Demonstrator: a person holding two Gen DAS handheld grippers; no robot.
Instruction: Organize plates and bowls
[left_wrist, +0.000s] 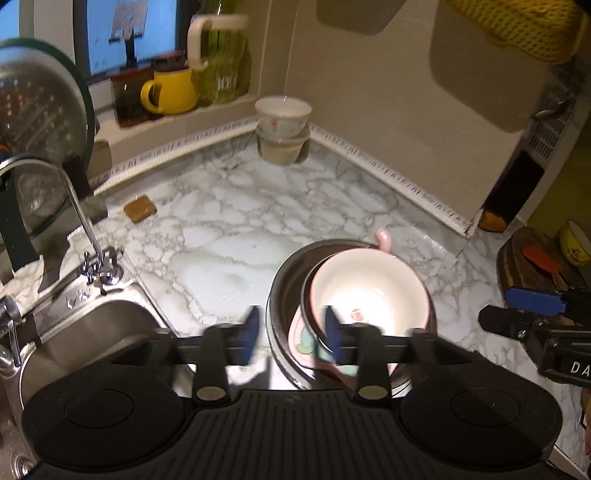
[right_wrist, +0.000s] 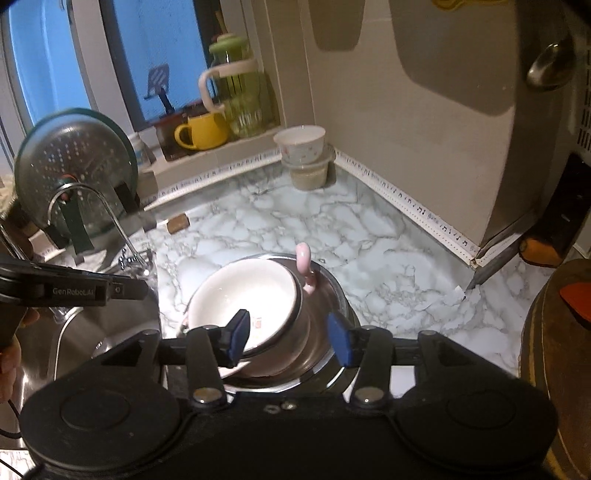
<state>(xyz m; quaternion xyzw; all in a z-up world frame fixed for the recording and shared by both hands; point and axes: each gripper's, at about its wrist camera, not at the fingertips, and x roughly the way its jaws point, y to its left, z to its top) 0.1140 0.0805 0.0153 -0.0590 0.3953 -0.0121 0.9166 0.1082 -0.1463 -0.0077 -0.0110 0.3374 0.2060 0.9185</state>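
We are lifting both parted, empty tongs, left gripper (left_wrist: 291, 338) and right gripper (right_wrist: 291, 341), clear of the pink bowl (left_wrist: 369, 291) nested in the metal bowl (right_wrist: 328, 291) near the counter's (left_wrist: 229, 236) sink-side edge, rising straight to avoid nudging.

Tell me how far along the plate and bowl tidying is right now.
Done, it seems: a pink-rimmed bowl sits nested in a steel bowl on the marble counter, and two small bowls are stacked in the back corner. In hand: nothing; the left gripper and right gripper are both open and empty. Possibly left: a yellow bowl at the far right.
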